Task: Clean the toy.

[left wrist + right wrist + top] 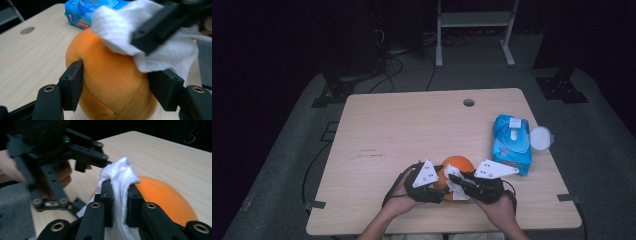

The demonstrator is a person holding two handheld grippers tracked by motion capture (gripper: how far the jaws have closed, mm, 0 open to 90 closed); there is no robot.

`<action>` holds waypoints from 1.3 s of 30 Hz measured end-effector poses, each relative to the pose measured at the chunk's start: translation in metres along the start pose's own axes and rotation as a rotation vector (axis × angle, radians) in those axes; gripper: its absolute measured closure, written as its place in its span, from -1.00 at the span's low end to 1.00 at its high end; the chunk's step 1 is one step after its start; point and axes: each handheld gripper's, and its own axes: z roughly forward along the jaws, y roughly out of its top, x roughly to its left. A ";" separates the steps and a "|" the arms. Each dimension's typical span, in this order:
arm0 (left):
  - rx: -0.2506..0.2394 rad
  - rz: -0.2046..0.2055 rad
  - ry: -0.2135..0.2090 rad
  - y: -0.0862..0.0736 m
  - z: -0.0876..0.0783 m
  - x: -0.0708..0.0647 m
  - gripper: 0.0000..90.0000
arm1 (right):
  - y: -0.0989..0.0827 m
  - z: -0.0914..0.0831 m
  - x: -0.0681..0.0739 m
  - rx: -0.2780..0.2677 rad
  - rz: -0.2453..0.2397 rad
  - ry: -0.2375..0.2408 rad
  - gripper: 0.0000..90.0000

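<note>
We saw the table [377, 130] from above, w/ both hands low at its 6 o'clock edge. Left gripper [438, 186] sat at approx 9 o'clock of the orange plush ball [458, 164]; in the left gripper view its two pads pressed the ball [110, 82] on either side, left pad dented into the fabric, so it was clamped on the ball. The ball's underside was cut off by the frame bottom there, and the seam lines were barely readable.

Right gripper [464, 182] came in at approx 4 o'clock of the ball. In the right gripper view its jaws were pinched together on a white wipe [121, 185], whose lower end ran out of frame. The wipe [140, 40] lay draped over the ball's top; how much of the ball it covered we couldn't tell, as the grippers hid that in the high view.

At approx 2 o'clock of the ball lay a blue wipes pack [511, 144], w/ a round white lid [540, 137] beside it; print too small to read.
</note>
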 end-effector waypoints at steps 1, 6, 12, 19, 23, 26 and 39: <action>-0.009 -0.027 0.001 -0.001 -0.001 0.003 -0.37 | -0.001 -0.002 -0.005 -0.008 0.013 -0.014 0.75; -0.004 -0.147 -0.028 -0.002 0.003 0.010 -0.50 | -0.008 -0.012 -0.020 -0.026 0.073 -0.059 0.75; 0.024 -0.022 -0.009 -0.003 0.001 0.002 -0.18 | 0.000 -0.003 -0.004 -0.017 0.013 -0.004 0.74; 0.004 -0.168 -0.048 0.004 0.001 0.008 -0.49 | -0.009 -0.016 -0.029 -0.016 0.062 -0.132 0.74; 0.027 -0.149 -0.001 0.004 0.003 0.007 -0.48 | -0.005 -0.006 -0.012 -0.027 0.049 -0.028 0.74; 0.039 -0.150 -0.003 -0.005 -0.001 0.014 -0.34 | -0.004 -0.002 -0.012 -0.009 0.034 -0.035 0.74; 0.049 -0.160 0.016 -0.013 -0.008 0.025 -0.40 | -0.021 0.001 -0.025 0.009 0.080 -0.095 0.74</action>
